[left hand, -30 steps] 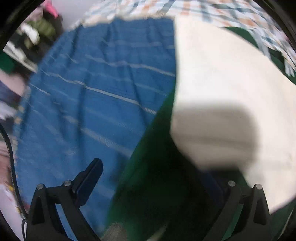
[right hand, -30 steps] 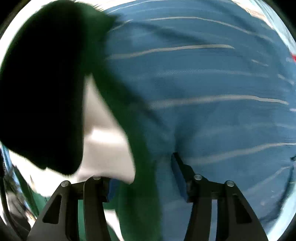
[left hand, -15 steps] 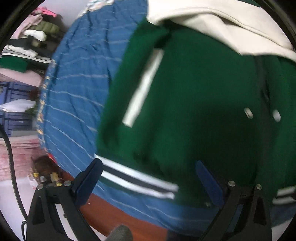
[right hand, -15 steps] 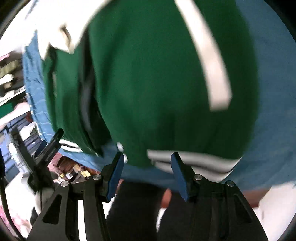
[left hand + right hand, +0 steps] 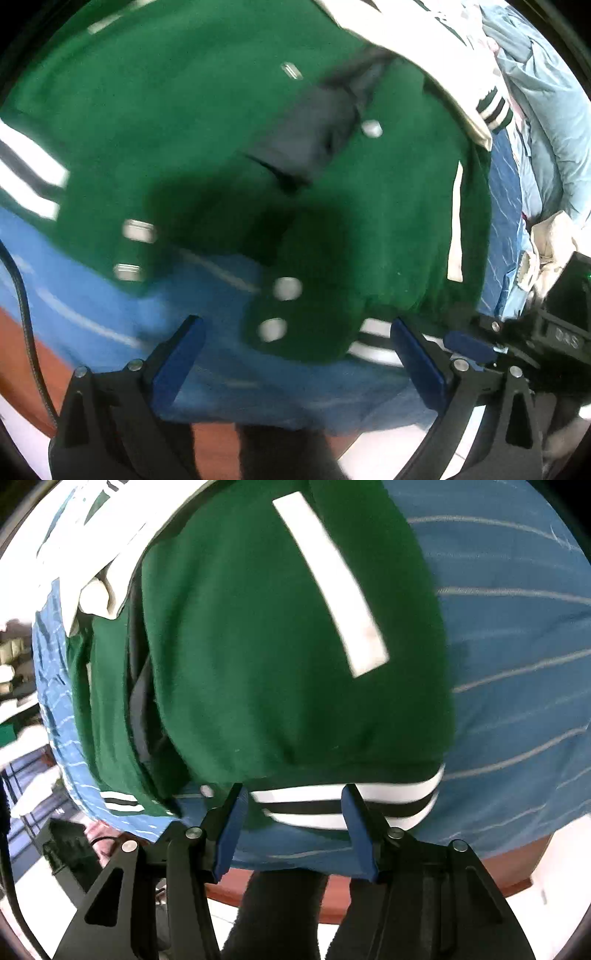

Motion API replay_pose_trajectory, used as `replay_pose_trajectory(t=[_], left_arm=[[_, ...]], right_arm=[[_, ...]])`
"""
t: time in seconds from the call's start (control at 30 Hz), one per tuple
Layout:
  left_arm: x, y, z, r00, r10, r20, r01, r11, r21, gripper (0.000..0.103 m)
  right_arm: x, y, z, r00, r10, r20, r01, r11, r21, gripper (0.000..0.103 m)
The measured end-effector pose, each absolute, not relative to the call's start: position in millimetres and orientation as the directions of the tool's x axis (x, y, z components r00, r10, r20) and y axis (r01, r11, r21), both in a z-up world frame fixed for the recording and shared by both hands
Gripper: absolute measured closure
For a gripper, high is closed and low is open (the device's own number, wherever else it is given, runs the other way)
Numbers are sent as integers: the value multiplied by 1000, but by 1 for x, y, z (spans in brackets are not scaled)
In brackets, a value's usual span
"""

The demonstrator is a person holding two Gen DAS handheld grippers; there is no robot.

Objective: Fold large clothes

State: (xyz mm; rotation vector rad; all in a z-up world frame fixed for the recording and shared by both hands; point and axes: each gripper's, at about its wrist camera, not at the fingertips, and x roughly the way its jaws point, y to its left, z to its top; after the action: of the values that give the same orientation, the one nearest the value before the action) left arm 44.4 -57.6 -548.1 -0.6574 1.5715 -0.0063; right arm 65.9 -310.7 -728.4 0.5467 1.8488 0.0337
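Now the green varsity jacket (image 5: 288, 635) lies spread on the blue striped bedspread (image 5: 517, 627), its striped hem (image 5: 351, 801) along the near edge of the bed. A second ago the left wrist view was full of white sleeve and open bedspread, and the right view showed dark cloth bunched close to the lens; half a second ago both cameras had pulled back to the near edge, and they sit there at this moment too, only closer to the hem. So the body has been laid out front up, with the white sleeve (image 5: 424, 48) folded across its far part toward the far edge.

The left gripper (image 5: 295, 354) has its jaws wide apart, nothing between them, hanging just over the near corner of the jacket's open front, where the snap buttons (image 5: 286, 288) show. The right gripper (image 5: 291, 827) is also parted, its blue pads either side of the hem band without visibly pinching it; whether a pad touches the cloth I cannot tell.

My reading: the sleeve stage looks finished on this side, and both tools are lined up to take the hem and carry it up toward the collar. The front placket lies open and rumpled, which may spoil a clean fold
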Motion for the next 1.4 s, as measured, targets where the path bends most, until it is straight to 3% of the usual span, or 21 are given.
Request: replay_pose_trajectory(t=[0.1, 0.17, 0.2, 0.23, 0.27, 0.53, 0.63, 0.7, 0.87, 0.93, 1.07, 1.13, 1.2, 1.23, 1.27, 1.3, 1.33, 1.4], left_arm=[[51, -100, -555, 44, -310, -950, -364, 881, -304, 4], [61, -115, -554, 73, -214, -974, -323, 919, -226, 35], [64, -120, -550, 79, -168, -983, -312, 932, -185, 43], [65, -124, -545, 98, -127, -987, -310, 939, -151, 76], [66, -126, -539, 117, -133, -984, -303, 939, -163, 91], [52, -119, -430, 317, -66, -946, -283, 945, -161, 93], [46, -89, -417, 345, -40, -938, -323, 933, -159, 94], [42, -69, -443, 295, 34, -955, -353, 932, -76, 100], [30, -21, -548, 19, -33, -999, -465, 885, -38, 100], [20, -11, -547, 54, -57, -997, -488, 869, -76, 97], [16, -18, -529, 44, 25, -999, -442, 897, 3, 94], [25, -26, -522, 34, 97, -995, -414, 907, 74, 90], [37, -38, -512, 65, 152, -986, -389, 914, 115, 79], [49, -46, -507, 90, 173, -981, -374, 918, 127, 62], [61, -53, -504, 107, 187, -977, -362, 922, 137, 30], [79, -65, -502, 132, 208, -969, -343, 927, 152, 14], [87, -73, -499, 152, 221, -963, -331, 930, 161, 6], [109, -92, -499, 180, 243, -953, -294, 938, 183, 6]], right_arm=[[67, -323, -734, -256, 352, -901, 300, 914, 272, 48], [68, -328, -738, -254, 365, -896, 290, 912, 289, 48], [68, -333, -740, -259, 374, -890, 288, 910, 299, 48], [67, -338, -741, -262, 381, -887, 285, 908, 306, 48], [67, -342, -741, -268, 391, -881, 276, 907, 319, 48], [73, -342, -724, -296, 375, -878, 130, 927, 352, 48], [73, -332, -720, -313, 371, -874, 72, 927, 368, 48], [73, -323, -721, -323, 368, -872, 43, 926, 374, 48], [71, -304, -732, -353, 320, -879, -11, 938, 346, 48], [71, -304, -730, -349, 321, -880, -13, 938, 347, 48], [84, -313, -711, -255, 377, -890, 9, 922, 388, 50], [97, -315, -703, -184, 383, -905, -12, 920, 392, 64], [115, -313, -705, -135, 360, -923, -18, 931, 365, 66], [125, -316, -709, -118, 364, -924, -11, 930, 367, 69], [138, -319, -716, -95, 357, -929, -1, 933, 359, 71], [148, -323, -724, -81, 345, -935, 7, 938, 346, 73], [154, -328, -730, -73, 327, -942, 11, 945, 327, 80], [171, -351, -755, -72, 168, -983, 47, 985, 165, 88]])
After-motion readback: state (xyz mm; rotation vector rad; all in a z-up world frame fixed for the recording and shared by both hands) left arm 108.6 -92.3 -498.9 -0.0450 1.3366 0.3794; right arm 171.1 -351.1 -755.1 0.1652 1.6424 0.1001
